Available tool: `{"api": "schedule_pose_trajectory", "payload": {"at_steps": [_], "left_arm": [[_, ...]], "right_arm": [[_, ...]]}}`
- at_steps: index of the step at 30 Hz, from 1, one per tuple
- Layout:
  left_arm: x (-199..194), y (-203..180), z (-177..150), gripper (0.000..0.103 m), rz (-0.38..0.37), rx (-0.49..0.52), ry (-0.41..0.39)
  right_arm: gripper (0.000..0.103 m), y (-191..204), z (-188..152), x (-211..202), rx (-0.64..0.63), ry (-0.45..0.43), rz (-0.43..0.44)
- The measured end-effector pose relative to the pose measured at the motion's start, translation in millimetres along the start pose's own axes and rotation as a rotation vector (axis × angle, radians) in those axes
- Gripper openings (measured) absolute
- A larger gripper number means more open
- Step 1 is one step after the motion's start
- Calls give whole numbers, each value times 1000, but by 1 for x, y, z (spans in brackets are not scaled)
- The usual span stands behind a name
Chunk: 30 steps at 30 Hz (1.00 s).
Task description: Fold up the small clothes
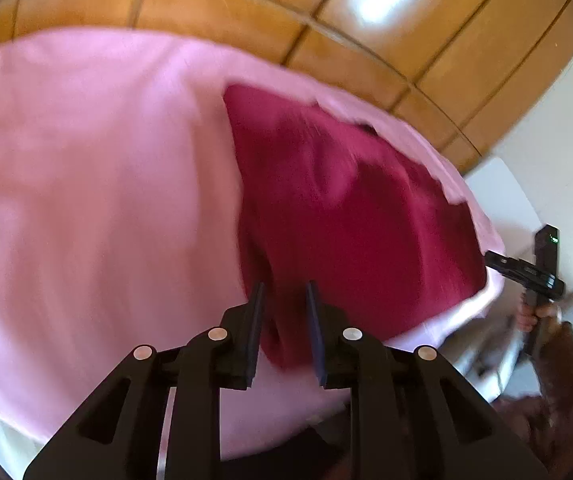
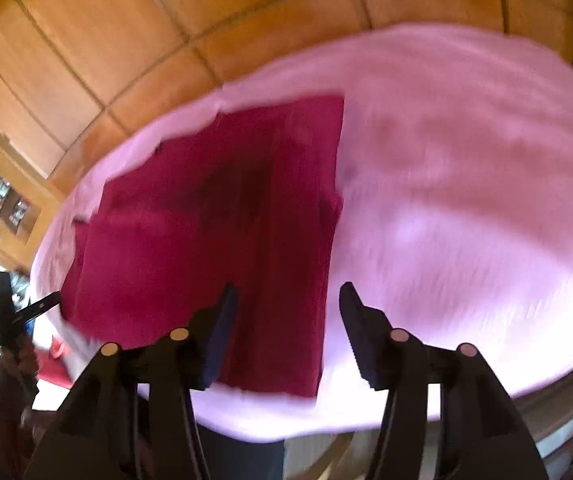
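Left gripper (image 1: 284, 292) parted, right gripper (image 2: 288, 292) wider, red garment (image 2: 214, 216) flat.

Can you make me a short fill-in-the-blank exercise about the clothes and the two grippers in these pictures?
1. The dark red garment lies on a ____ cloth.
2. Both the left hand-held gripper and the right hand-held gripper have their fingers ____.
3. The floor beyond the cloth is covered in orange-brown ____.

Missing words: pink; open; tiles
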<state>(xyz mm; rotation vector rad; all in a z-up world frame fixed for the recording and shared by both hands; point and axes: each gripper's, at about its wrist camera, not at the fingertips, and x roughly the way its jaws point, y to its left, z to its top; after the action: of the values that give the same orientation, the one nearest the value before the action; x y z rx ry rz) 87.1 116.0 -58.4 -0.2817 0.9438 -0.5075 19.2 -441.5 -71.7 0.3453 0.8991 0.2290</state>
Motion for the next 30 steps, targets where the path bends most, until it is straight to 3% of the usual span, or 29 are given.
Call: {"api": "schedule_pose_trajectory", "payload": {"at_steps": [3, 7, 11, 15, 17, 18, 20, 22, 24, 27, 30], "left_arm": [[7, 3, 27, 19, 10, -2, -50], [30, 8, 52, 19, 5, -7, -58], [43, 17, 63, 19, -45, -43, -55], [56, 19, 70, 19, -120, -73, -27], [57, 18, 69, 37, -132, -83, -34], [55, 19, 69, 53, -139, -102, -46], [51, 24, 68, 59, -189, -143, -62], [49, 26, 68, 59, -192, -157, -76], [49, 21, 69, 59, -158, -113, -73], [56, 11, 69, 57, -128, -42, -53], [71, 1, 71, 29, -71, 29, -33]], "right_arm": [[53, 1, 23, 13, -15, -33, -38], [51, 5, 47, 39, -34, -43, -69], [32, 6, 54, 60, -51, -19, -105], [16, 3, 52, 55, -47, -25, -105], [9, 3, 51, 52, -36, -31, -95], [9, 3, 50, 50, -34, -33, -90], [9, 7, 50, 51, -49, -29, -94], [16, 8, 51, 53, -47, -26, -81], [52, 5, 54, 50, -9, -40, -54], [59, 6, 54, 43, -16, -66, -60], [59, 8, 53, 47, -34, -46, -88]]}}
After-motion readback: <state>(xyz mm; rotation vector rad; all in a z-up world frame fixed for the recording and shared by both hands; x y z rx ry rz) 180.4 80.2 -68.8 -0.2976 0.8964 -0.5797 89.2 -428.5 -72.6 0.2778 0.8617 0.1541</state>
